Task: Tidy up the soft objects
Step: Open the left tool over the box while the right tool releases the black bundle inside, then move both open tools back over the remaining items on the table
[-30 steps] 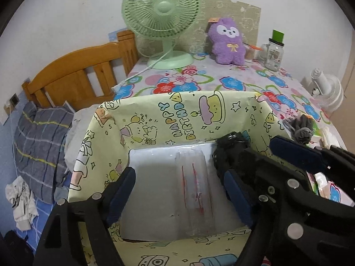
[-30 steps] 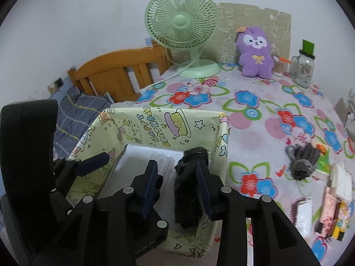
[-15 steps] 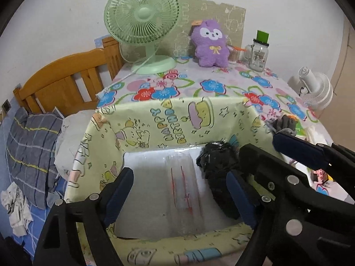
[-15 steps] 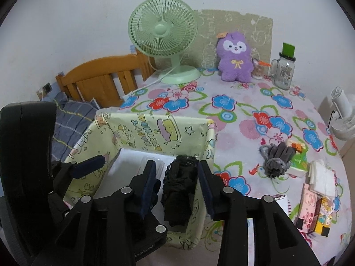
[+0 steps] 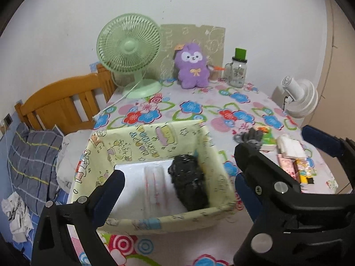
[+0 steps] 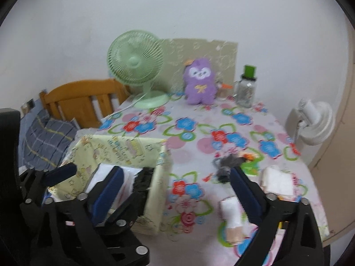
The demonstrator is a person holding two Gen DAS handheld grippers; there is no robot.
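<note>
A yellow cartoon-print fabric box stands at the table's near left, also in the right wrist view. A black soft bundle lies inside it against the right wall, seen edge-on in the right wrist view. A grey glove lies on the tablecloth to the right, also in the right wrist view. A purple plush sits at the back. My left gripper is open above the box's near side. My right gripper is open and empty, over the box's right wall.
A green fan, a glass jar and a beige board stand at the back. A white fan is at the right edge. Tissue packs and small packets lie at the right. A wooden bed frame and bedding are left.
My right gripper opened and let go of the black bundle, which now lies in the box. Both grippers have pulled back and up, and the right one has swung right.
</note>
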